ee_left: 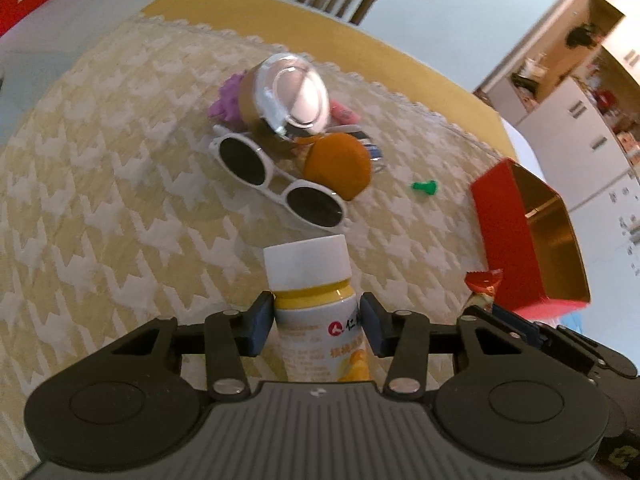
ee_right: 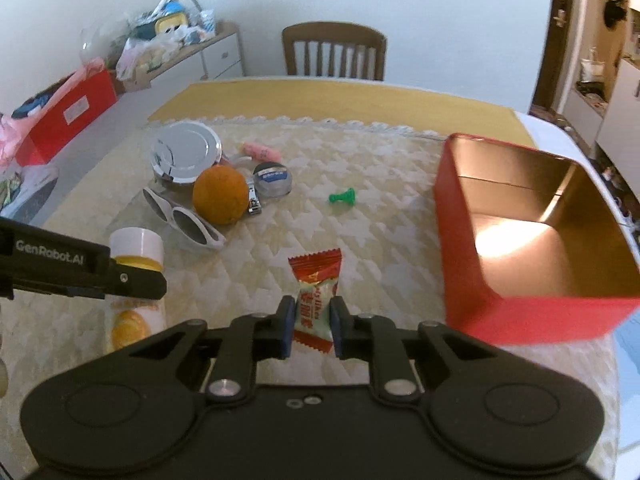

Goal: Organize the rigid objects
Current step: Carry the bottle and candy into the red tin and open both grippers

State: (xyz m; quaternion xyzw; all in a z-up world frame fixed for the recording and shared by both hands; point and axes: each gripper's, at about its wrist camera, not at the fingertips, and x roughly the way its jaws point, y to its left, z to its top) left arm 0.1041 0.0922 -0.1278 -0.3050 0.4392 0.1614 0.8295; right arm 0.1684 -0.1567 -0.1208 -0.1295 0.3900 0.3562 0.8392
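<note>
The left claw (ee_left: 316, 322) pinches a white-capped supplement bottle (ee_left: 316, 300) across its body just under the yellow band, and the right claw (ee_right: 311, 326) is pressed onto a wrapped candy (ee_right: 315, 300) around its middle. Both things sit above the patterned cloth of the bench (ee_right: 380, 240), with the open red tin (ee_right: 532, 236) just to the right of the candy.

The main risk lies with the bottle: its smooth round wall could pivot or slide between the pads (ee_left: 260, 320) if the wrist rolls on the way to the tin. The candy's soft wrapper may crumple and slip free (only the wrapper's waist looks caught). The two claws are near each other, so a shared run at the tin could make them collide or knock its wall.

The bottle's long axis runs away from the left camera, cap leading, pointing towards the white sunglasses (ee_left: 280, 176). The candy's long axis lies along the right claw's fingers, one crimped red end forward.
</note>
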